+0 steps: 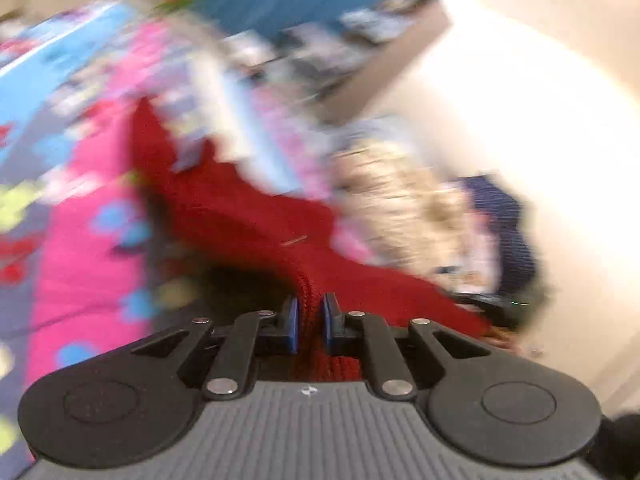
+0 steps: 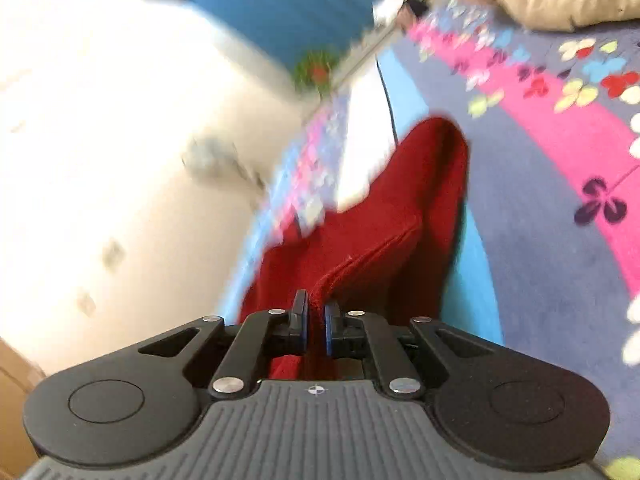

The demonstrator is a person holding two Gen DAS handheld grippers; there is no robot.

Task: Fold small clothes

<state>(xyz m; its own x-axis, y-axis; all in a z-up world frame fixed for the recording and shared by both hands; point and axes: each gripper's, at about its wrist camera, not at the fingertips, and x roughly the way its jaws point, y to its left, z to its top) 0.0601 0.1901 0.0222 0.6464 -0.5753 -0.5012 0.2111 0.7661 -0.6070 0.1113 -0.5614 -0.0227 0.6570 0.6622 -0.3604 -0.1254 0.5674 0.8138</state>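
Both hand-held grippers are clamped on one red knitted garment [image 1: 256, 216]: the left hand-held gripper [image 1: 311, 320] is pinched on a ribbed, bunched edge of it, and the right hand-held gripper [image 2: 316, 322] is closed on a hemmed edge where the cloth is doubled over. Two separate edges appear to be held so that the garment can be spread and carried as one sheet between the hands. In both wrist views the red cloth is seen running away from the jaws and hanging, lifted clear of the patterned bedspread [image 2: 560, 240] beneath, over the light-blue border [image 2: 476, 280] at the bed's edge. Heavy blur is shown in the left view, so the garment's far end and its exact shape cannot be told. A heap of other clothes [image 1: 408, 200], pale and dark blue, is seen near the bed's edge in the left view. Folding is judged to be at an early stage, the piece being raised but not yet laid flat
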